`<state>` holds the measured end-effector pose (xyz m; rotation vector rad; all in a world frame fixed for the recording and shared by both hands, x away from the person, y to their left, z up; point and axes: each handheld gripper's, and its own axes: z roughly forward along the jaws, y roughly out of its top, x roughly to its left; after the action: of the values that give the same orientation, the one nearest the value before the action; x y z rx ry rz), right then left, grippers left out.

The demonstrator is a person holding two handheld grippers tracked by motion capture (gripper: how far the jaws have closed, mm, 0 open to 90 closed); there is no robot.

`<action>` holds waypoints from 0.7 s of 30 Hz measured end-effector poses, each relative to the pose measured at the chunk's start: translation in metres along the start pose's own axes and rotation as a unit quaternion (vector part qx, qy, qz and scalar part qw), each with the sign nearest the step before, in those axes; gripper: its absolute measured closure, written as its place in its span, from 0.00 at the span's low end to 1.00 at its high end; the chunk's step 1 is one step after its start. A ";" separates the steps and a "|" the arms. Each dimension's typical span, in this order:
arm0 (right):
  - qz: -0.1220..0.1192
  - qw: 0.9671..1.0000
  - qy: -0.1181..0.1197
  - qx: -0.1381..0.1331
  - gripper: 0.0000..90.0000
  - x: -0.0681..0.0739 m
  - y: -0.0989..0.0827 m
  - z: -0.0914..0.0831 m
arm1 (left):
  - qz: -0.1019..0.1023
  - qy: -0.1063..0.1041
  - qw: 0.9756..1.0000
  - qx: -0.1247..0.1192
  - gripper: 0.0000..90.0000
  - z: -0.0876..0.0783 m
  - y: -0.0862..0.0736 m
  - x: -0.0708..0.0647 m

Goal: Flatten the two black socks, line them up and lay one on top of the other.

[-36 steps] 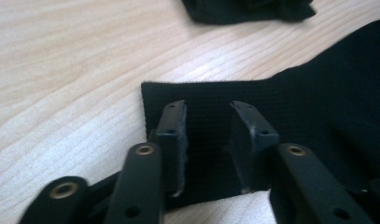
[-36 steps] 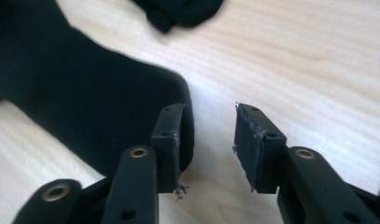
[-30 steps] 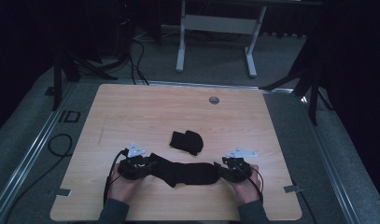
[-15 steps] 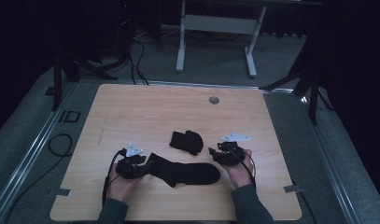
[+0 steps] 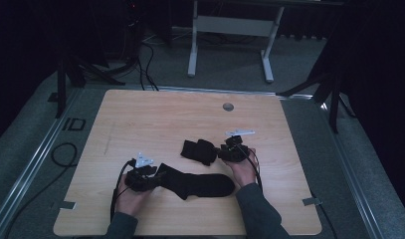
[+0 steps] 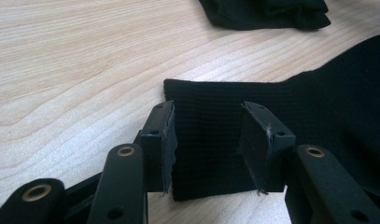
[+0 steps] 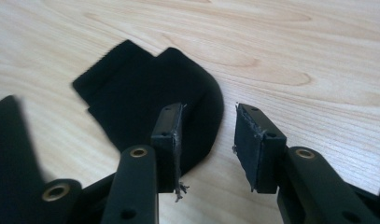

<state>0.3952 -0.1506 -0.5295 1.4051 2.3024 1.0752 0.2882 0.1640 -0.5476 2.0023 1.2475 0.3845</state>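
Right claw (image 5: 224, 152) moved to folded sock (image 5: 199, 151) — jaws closing | sock's far edge blurred

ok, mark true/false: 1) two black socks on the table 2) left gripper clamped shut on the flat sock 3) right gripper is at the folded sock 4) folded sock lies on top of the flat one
1) True: a flat sock and a folded sock lie on the wooden table.
2) False: the left gripper has its jaws apart, astride the sock's cuff, pads not pressing.
3) True: the right gripper is at its edge, jaws just been closing, nothing pinched.
4) False: they lie apart, with bare wood between.
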 end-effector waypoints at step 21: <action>-0.058 0.994 -0.045 0.077 0.96 0.030 0.012 0.041 | 0.005 0.005 1.000 0.001 0.63 0.000 -0.001 -0.003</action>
<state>0.4104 -0.1031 -0.5453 1.3245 2.4122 0.8007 0.2866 0.1615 -0.5480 2.0110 1.2462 0.3991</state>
